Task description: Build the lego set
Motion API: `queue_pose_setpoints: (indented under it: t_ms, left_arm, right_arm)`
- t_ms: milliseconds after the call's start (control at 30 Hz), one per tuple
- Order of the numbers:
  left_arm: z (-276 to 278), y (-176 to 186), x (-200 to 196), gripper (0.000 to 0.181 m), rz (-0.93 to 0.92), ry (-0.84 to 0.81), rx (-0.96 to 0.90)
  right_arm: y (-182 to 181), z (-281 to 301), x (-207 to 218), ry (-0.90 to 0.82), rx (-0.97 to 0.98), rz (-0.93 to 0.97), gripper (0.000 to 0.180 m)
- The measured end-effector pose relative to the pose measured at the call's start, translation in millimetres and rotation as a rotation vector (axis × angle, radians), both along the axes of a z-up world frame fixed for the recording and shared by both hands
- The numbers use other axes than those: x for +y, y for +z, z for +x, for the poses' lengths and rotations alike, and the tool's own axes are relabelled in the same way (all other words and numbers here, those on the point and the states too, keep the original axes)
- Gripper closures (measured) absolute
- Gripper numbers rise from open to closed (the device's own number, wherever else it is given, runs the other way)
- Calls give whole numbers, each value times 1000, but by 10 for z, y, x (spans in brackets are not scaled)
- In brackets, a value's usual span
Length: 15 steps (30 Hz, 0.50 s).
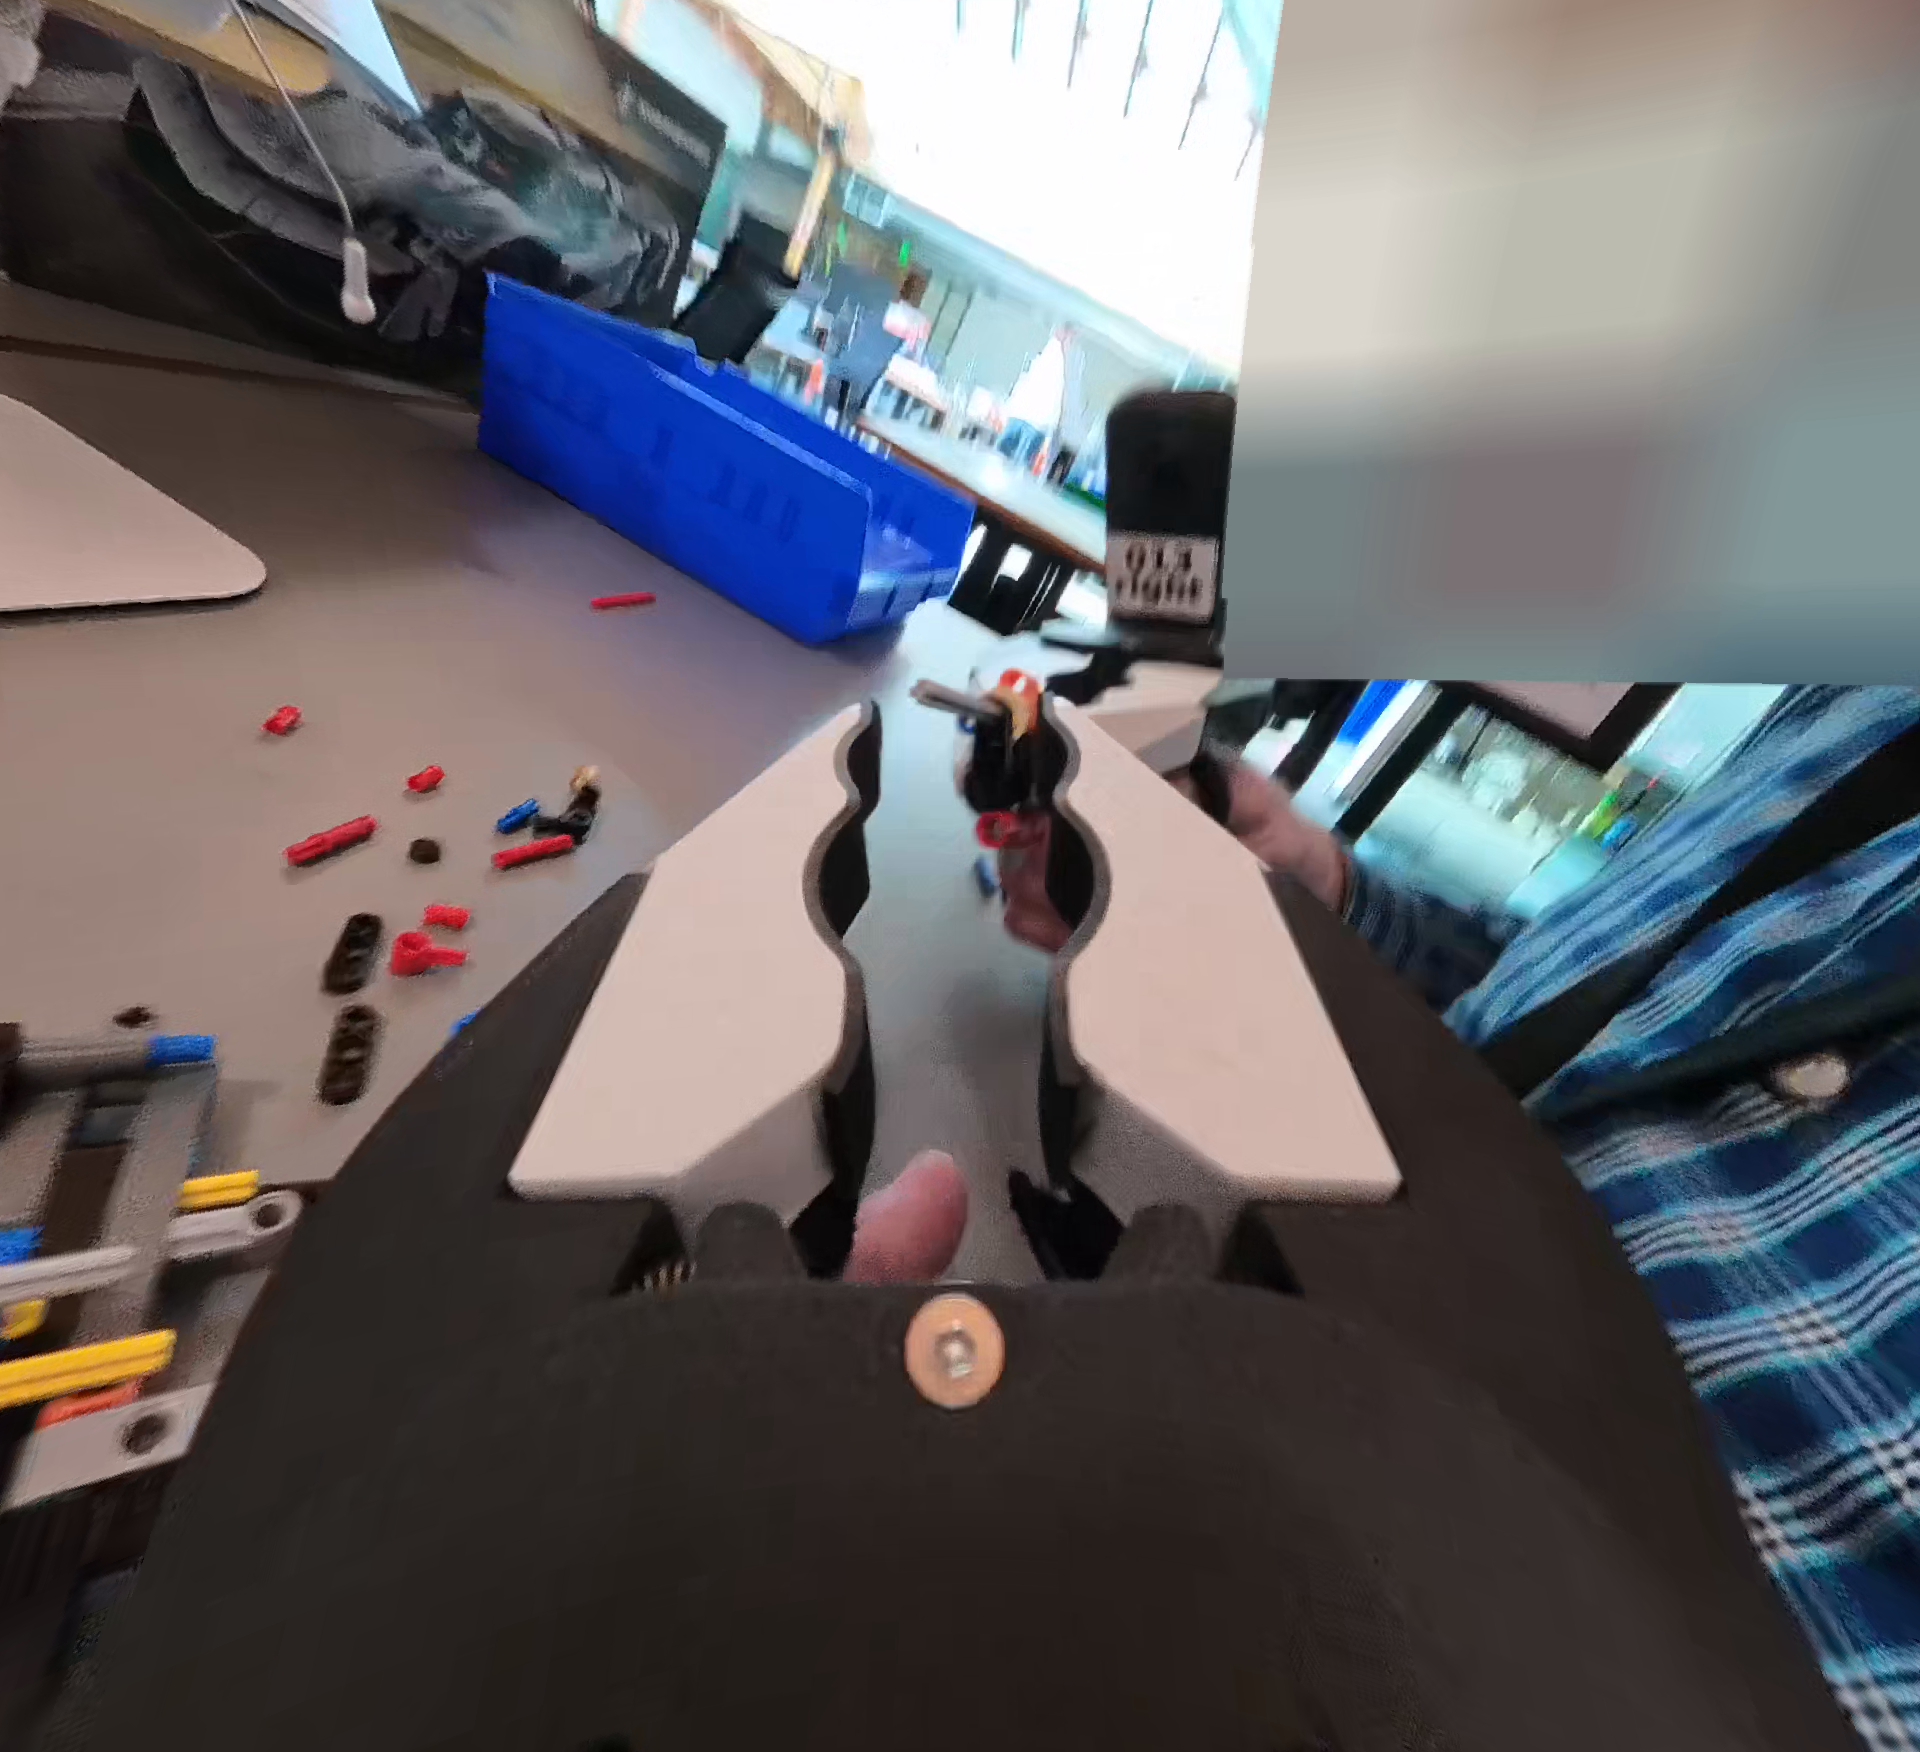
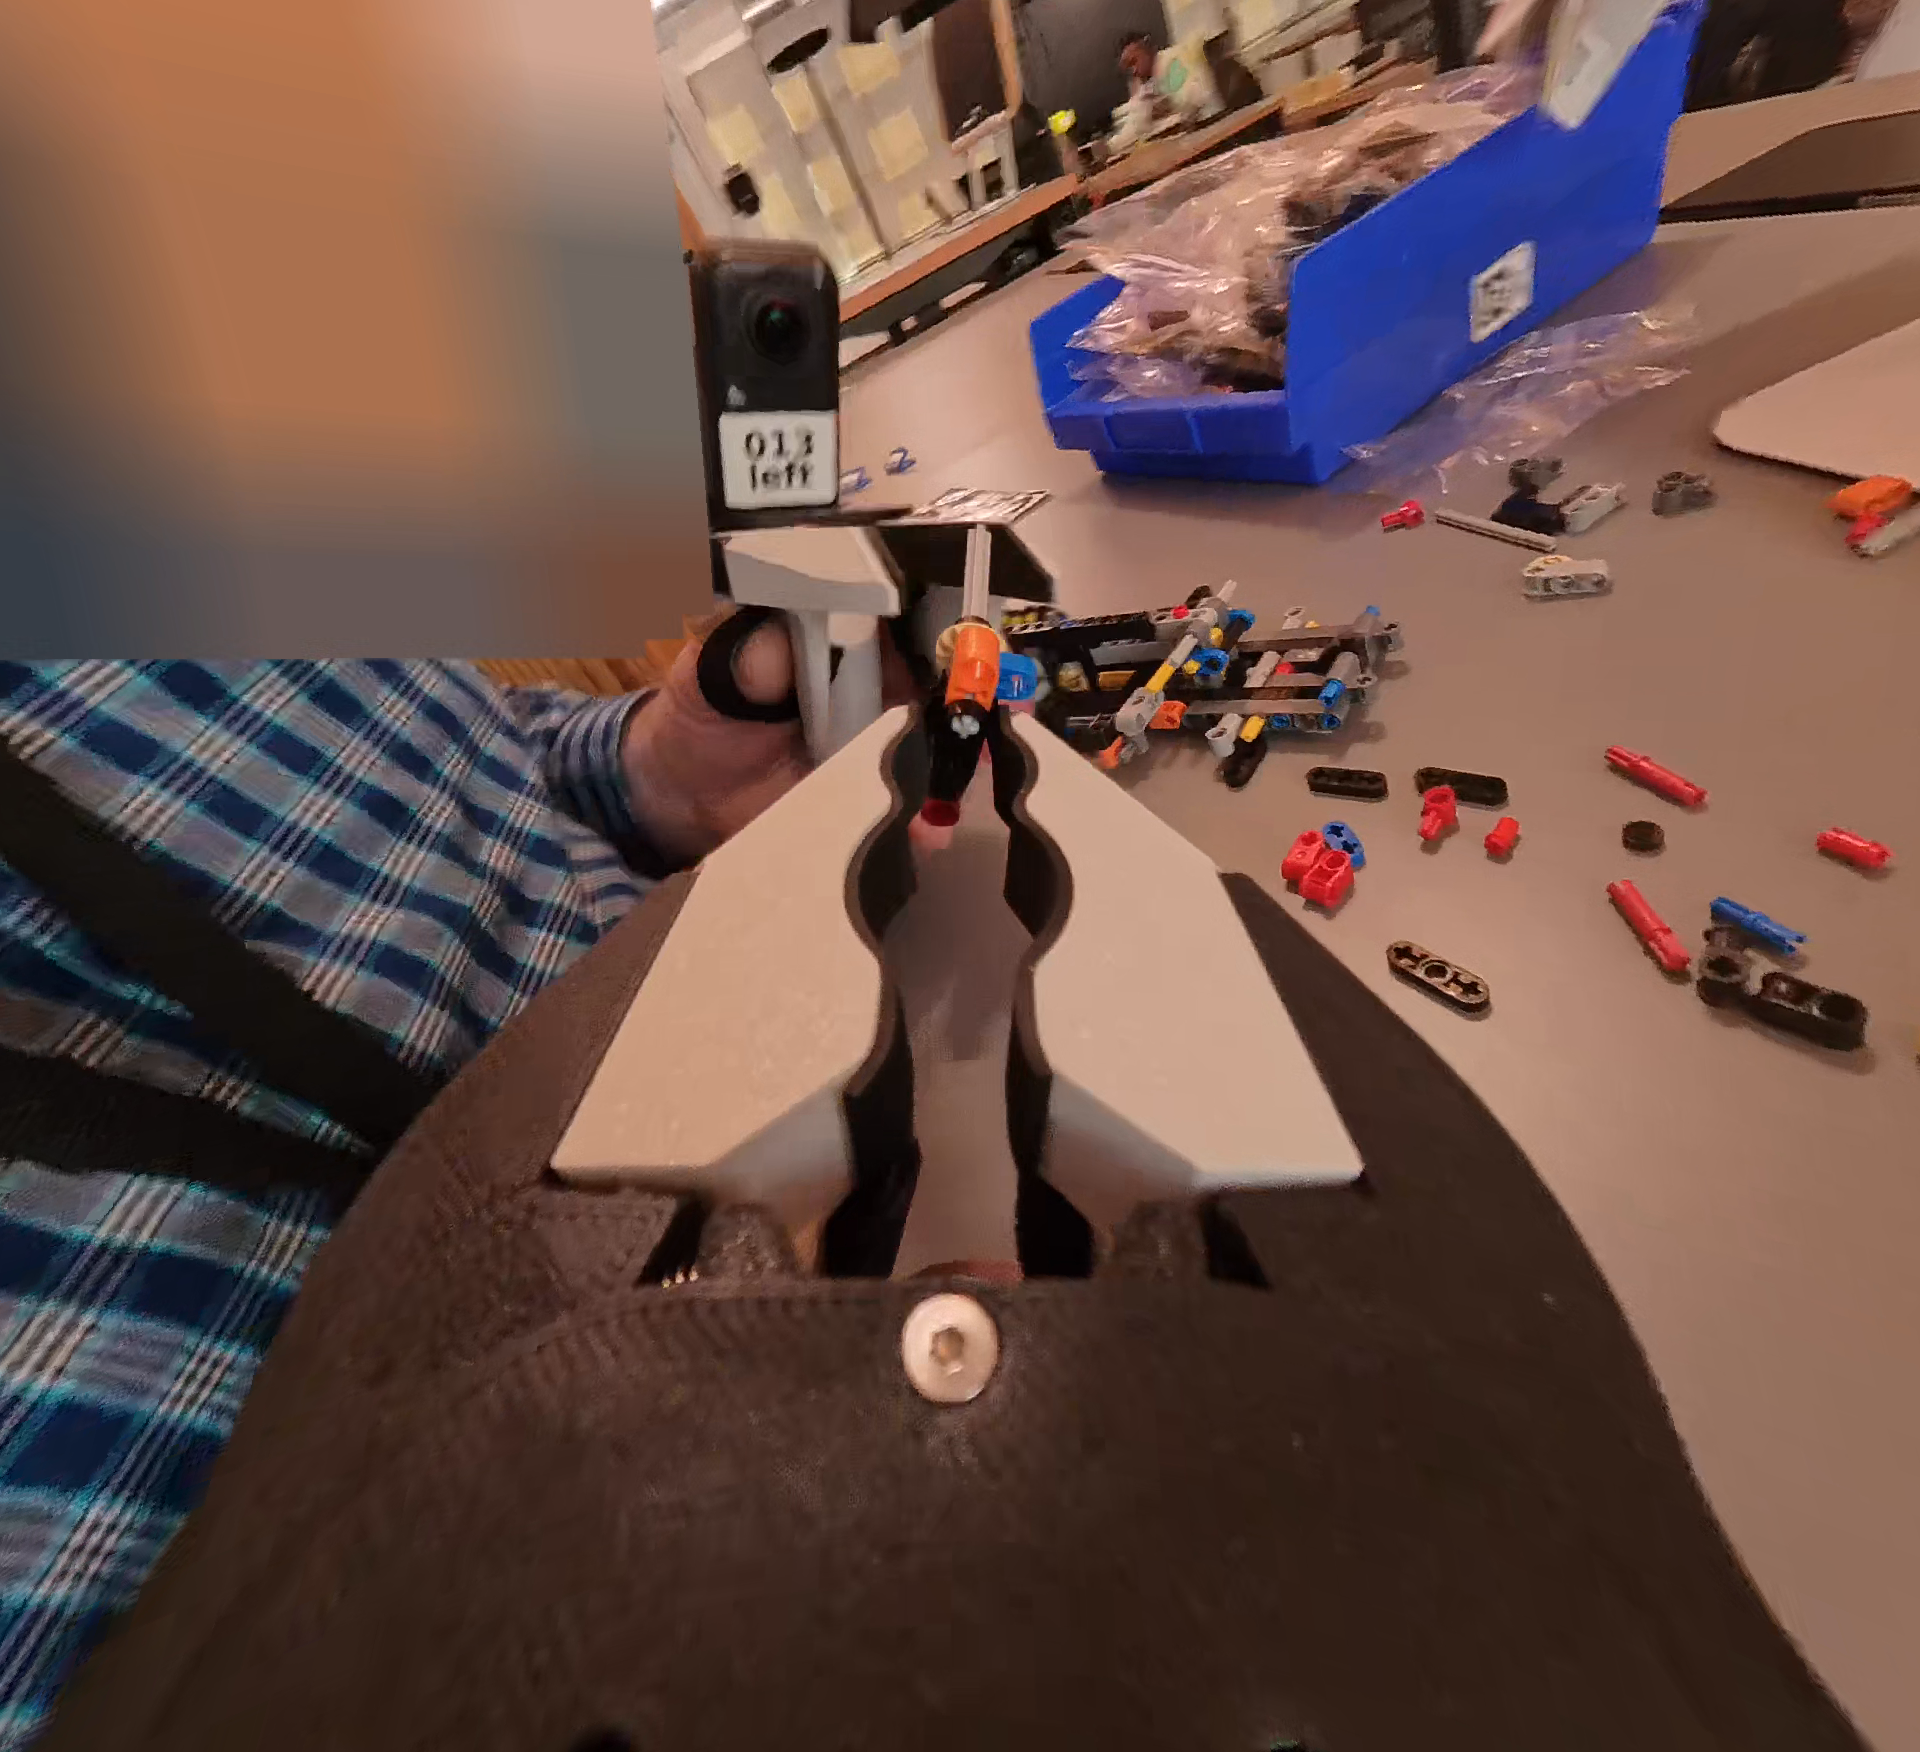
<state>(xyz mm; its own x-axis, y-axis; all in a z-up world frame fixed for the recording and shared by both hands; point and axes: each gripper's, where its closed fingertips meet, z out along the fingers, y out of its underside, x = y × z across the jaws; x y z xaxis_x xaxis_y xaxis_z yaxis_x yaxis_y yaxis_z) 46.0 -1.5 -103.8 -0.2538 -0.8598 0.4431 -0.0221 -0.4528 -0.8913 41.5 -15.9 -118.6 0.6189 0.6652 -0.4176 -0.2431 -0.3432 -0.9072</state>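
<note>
A small lego sub-assembly, black with an orange collar, blue and red bits and a grey axle, is held in the air between the two facing grippers. My right gripper is shut on its black body. In the left wrist view the sub-assembly lies at my left gripper's tips. It sits against the right finger, with a gap to the left finger. The left jaws stand partly apart. The larger grey, black and yellow lego frame lies on the table and also shows at the left wrist view's lower left.
Loose red pins, black beams and blue pins lie scattered on the grey table. A blue bin with plastic bags stands farther back. A white sheet lies at the left. A person's plaid sleeve is close.
</note>
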Motion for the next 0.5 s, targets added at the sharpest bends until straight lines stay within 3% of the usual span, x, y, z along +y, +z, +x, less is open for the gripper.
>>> queue_pose_setpoints:
  t_ms: [100,267,333,367,500]
  left_arm:
    - [-39,-45,-60,147,216,-31,103]
    - [-100,-299,-255,156,619,-191,311]
    - [-101,-353,-275,157,691,-229,352]
    - [-132,-384,-322,170,707,-282,370]
    - [-163,-471,-298,173,850,-338,440]
  right_arm:
    - [-71,-20,-87,99,-119,2,171]
    - [-171,-88,-189,242,-282,8,171]
    - [-233,-140,-205,286,-357,14,171]
    - [-255,-138,-191,291,-388,15,171]
    - [-333,-148,-170,310,-499,20,171]
